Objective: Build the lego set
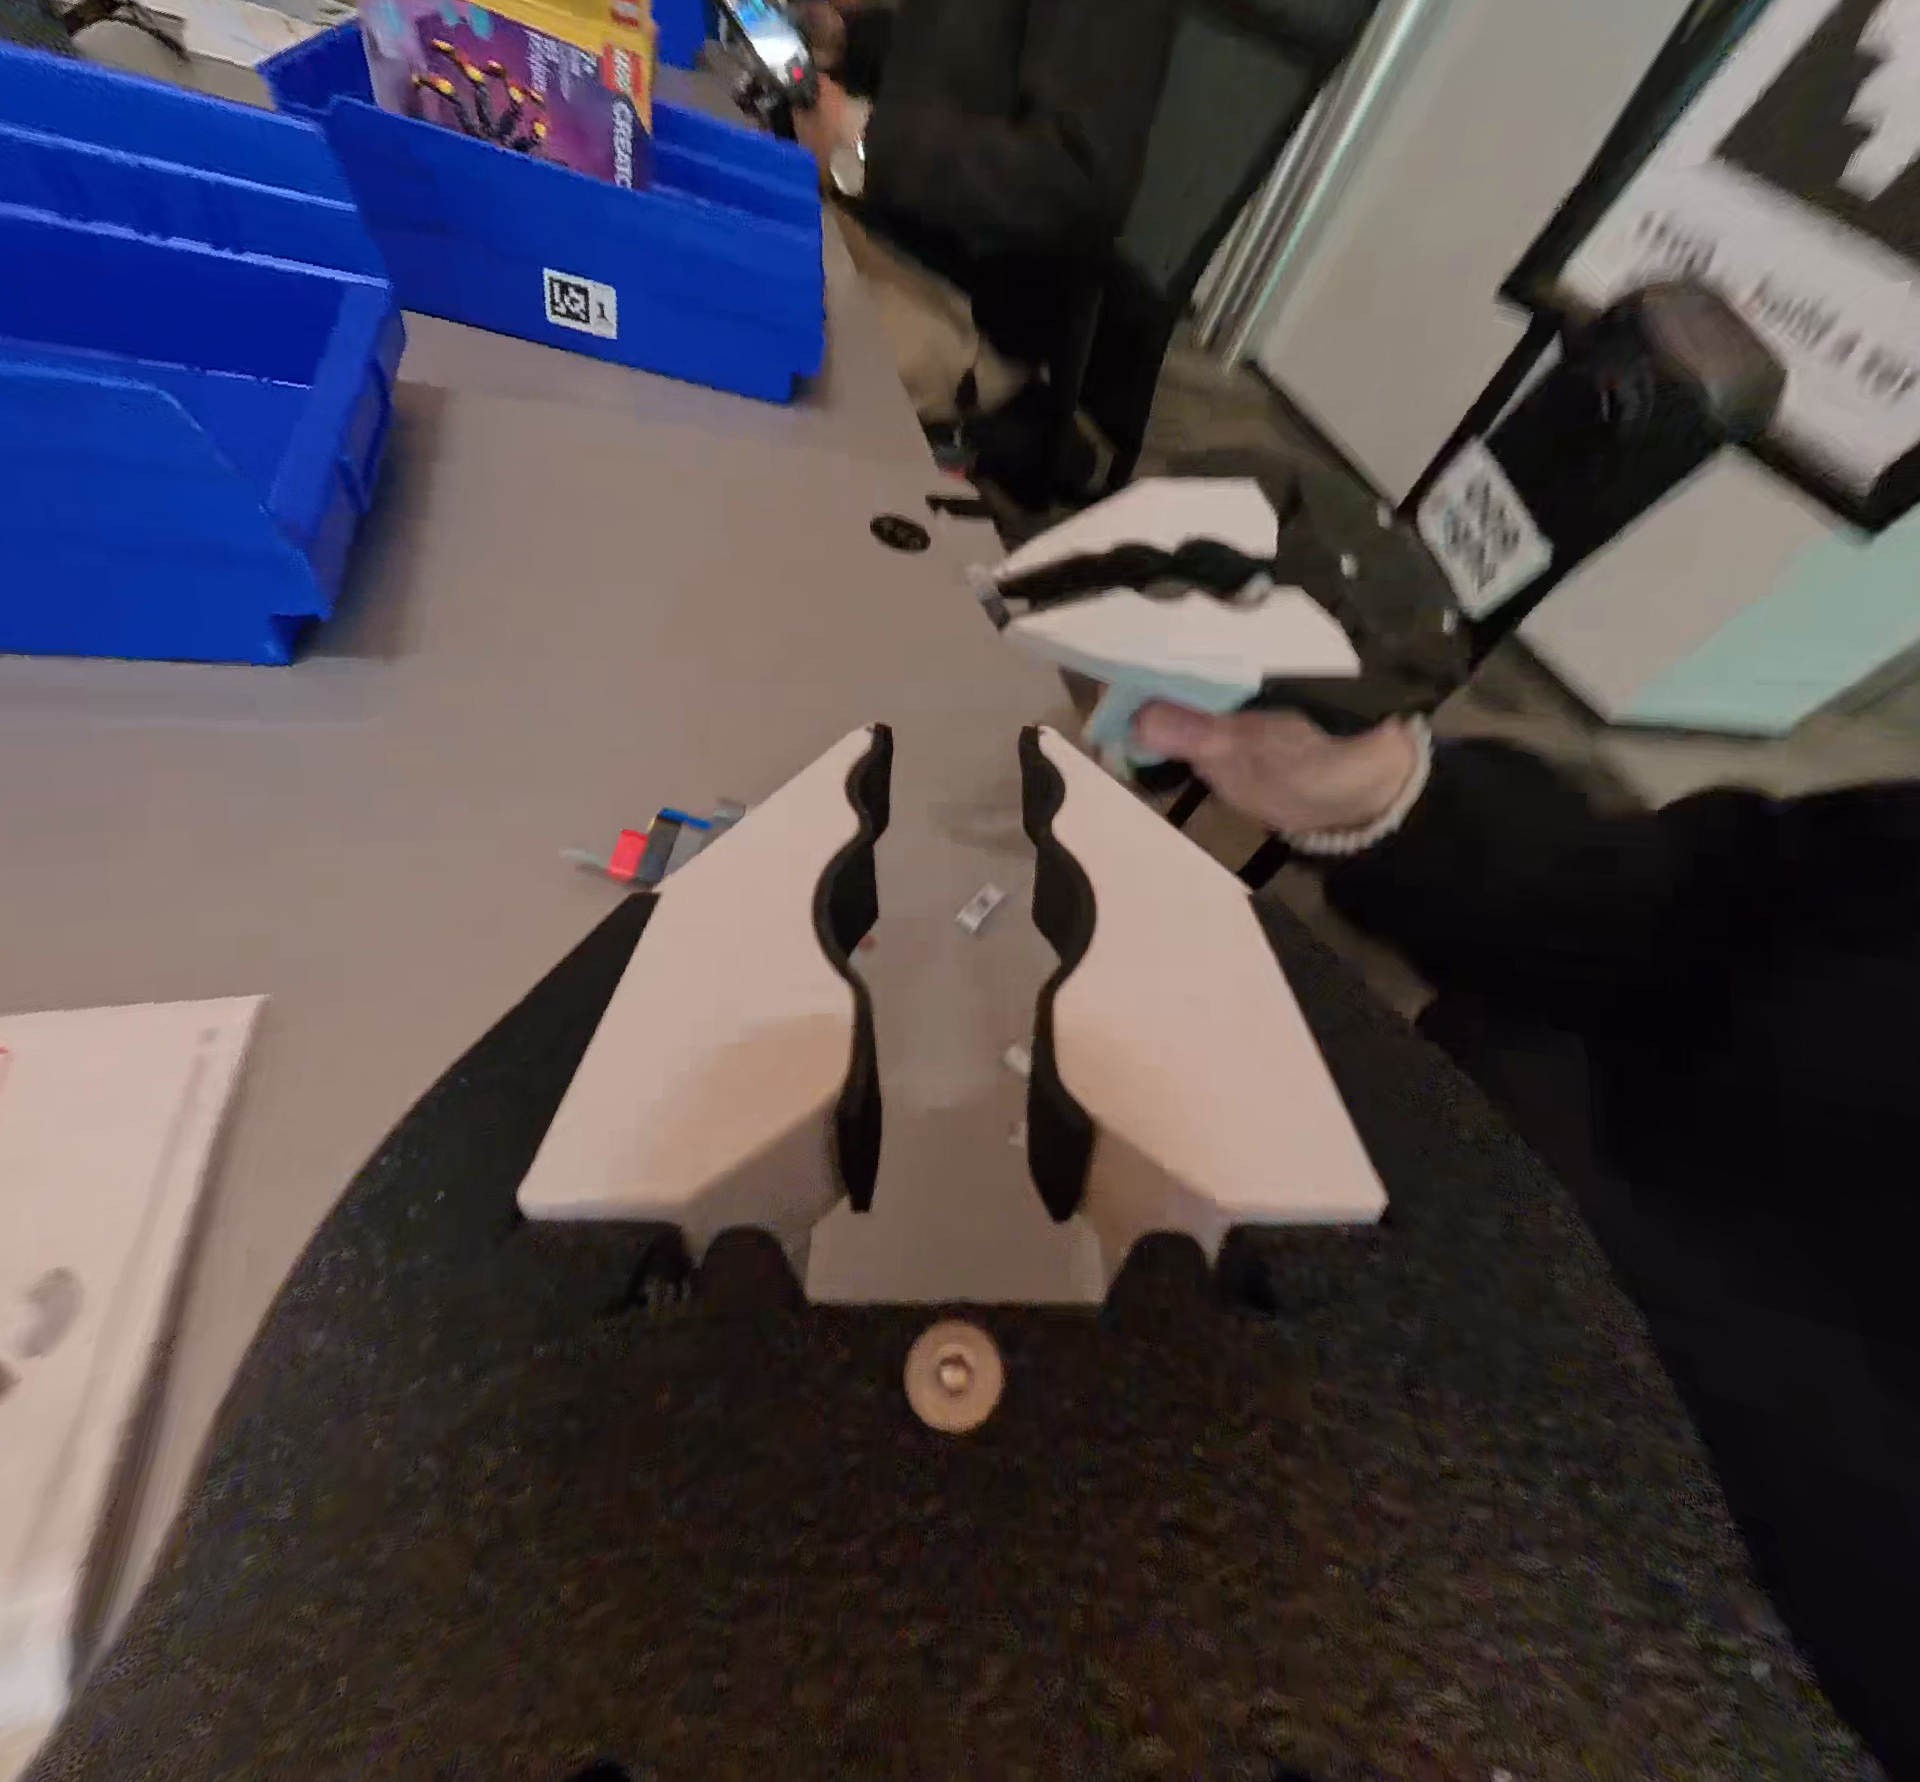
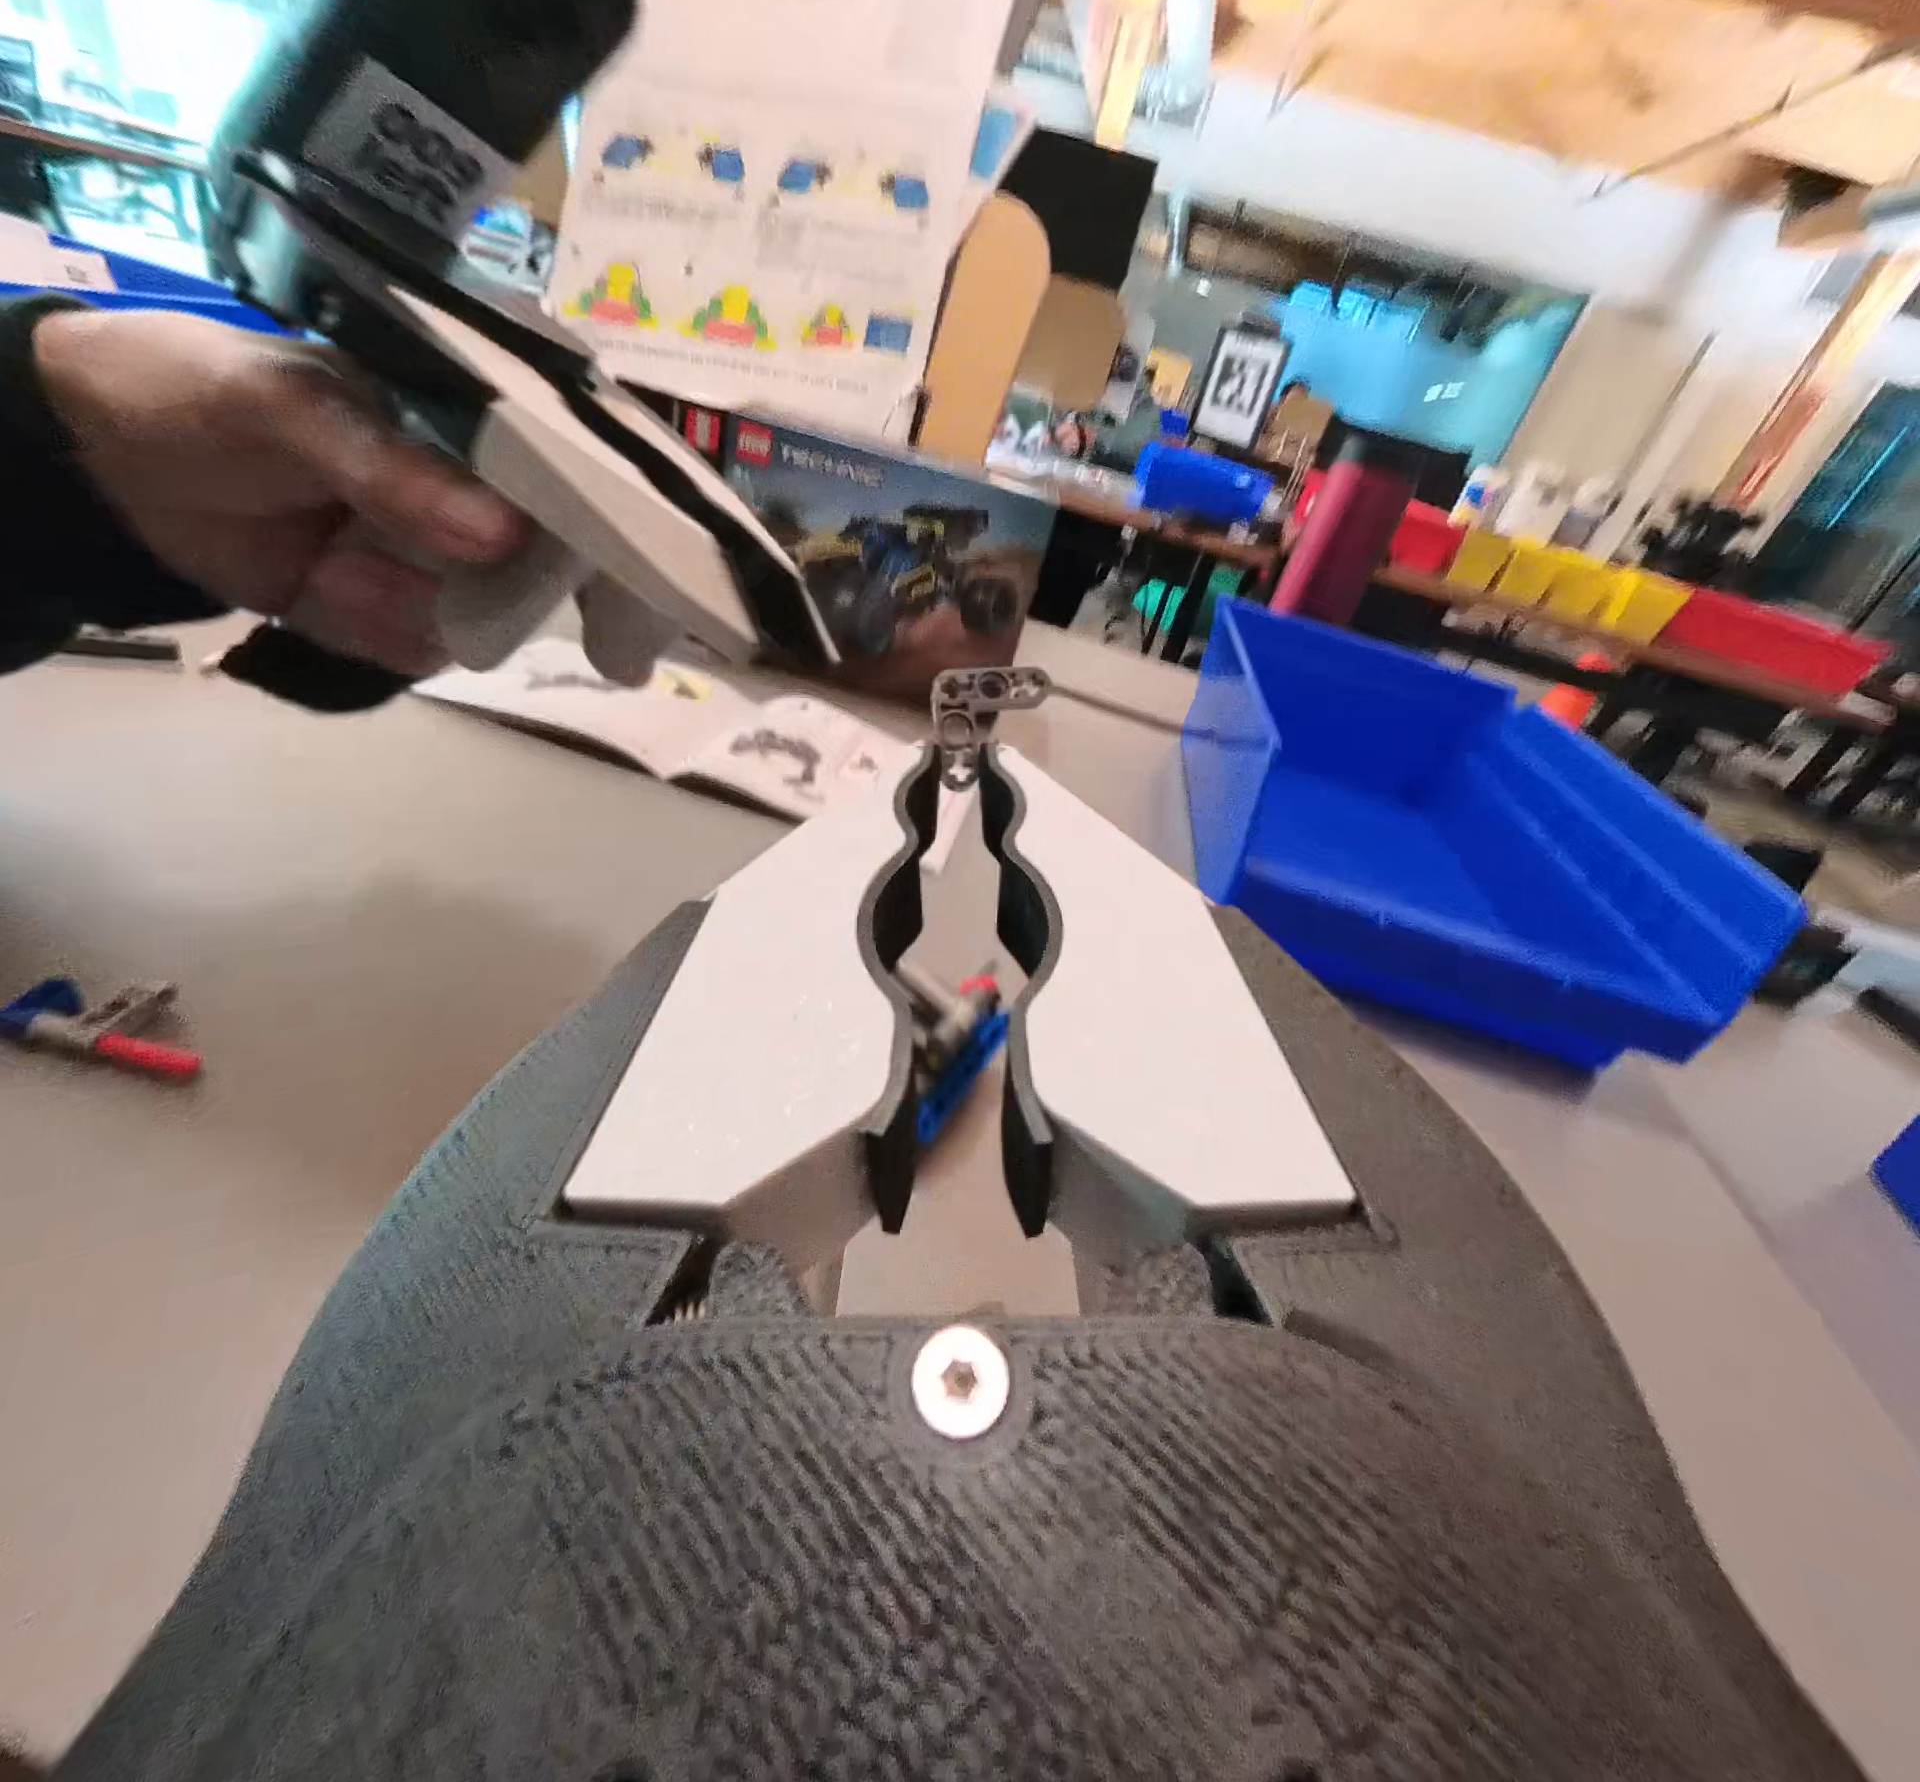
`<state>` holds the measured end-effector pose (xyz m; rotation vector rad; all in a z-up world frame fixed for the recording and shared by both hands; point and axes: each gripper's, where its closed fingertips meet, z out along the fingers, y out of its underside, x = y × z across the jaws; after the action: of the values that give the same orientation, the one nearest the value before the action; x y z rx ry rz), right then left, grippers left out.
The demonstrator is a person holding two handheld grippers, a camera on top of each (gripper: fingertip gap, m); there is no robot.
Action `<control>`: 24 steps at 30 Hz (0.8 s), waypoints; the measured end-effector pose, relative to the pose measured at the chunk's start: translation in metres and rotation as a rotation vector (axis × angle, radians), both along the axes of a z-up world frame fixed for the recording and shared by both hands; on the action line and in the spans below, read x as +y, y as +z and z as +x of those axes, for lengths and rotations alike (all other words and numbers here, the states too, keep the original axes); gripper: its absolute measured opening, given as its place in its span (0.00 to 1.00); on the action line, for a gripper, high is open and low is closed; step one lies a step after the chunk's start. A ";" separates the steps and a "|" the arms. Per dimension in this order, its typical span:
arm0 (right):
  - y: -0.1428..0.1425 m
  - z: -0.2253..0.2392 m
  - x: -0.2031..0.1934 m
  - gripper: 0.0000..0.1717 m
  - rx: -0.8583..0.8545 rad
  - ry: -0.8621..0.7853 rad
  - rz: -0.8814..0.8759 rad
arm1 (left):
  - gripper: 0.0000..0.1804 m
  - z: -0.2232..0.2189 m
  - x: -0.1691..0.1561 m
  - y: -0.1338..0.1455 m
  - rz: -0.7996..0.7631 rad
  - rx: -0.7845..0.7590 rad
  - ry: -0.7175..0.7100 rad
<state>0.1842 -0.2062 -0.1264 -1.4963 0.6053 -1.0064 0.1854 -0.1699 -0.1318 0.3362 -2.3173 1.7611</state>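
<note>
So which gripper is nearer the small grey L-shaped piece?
Right. The right gripper pinches the grey L-shaped piece at its fingertips; the left gripper hangs open over the table, apart.

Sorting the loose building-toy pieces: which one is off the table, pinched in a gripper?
The grey L-shaped beam, clamped at the right gripper tips. The blue-and-red pieces lie on the table.

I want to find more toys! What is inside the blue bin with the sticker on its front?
A purple and yellow toy box stands tilted inside the blue bin, sticking out above its rim. The bin's front wall covers the box's lower part and the bin's floor, so anything lying down there stays hidden.
</note>
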 end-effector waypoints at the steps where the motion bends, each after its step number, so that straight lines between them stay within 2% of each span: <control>1: 0.006 0.000 0.008 0.03 -0.042 -0.006 -0.012 | 0.12 0.001 0.000 0.003 -0.024 0.047 0.012; 5: 0.017 0.000 0.035 0.03 -0.125 0.028 -0.084 | 0.12 -0.007 0.000 0.015 -0.115 0.169 -0.009; 9: 0.015 0.003 0.046 0.03 -0.179 0.041 -0.196 | 0.12 -0.004 0.002 0.020 -0.126 0.181 -0.005; 10: 0.013 0.003 0.047 0.03 -0.180 0.043 -0.218 | 0.11 -0.004 0.002 0.021 -0.132 0.183 -0.006; 12: 0.011 0.005 0.047 0.03 -0.196 0.044 -0.276 | 0.03 -0.001 0.001 0.024 -0.145 0.165 0.001; 16: 0.005 0.009 0.038 0.03 -0.183 0.076 -0.383 | 0.00 0.008 -0.006 0.014 -0.072 0.009 0.003; 18: 0.002 0.012 0.028 0.05 -0.123 0.113 -0.376 | 0.00 0.017 -0.007 0.006 -0.002 -0.175 0.004; 21: 0.014 0.014 0.016 0.06 -0.052 0.190 -0.218 | 0.00 0.024 -0.005 -0.012 0.105 -0.498 -0.078; 24: 0.003 0.019 0.017 0.09 0.047 0.272 -0.225 | 0.00 0.030 0.000 -0.039 0.301 -0.536 -0.142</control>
<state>0.2033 -0.1888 -0.1233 -1.7507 0.3163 -0.8495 0.2151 -0.1699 -0.1710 -0.2936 -2.8923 1.5736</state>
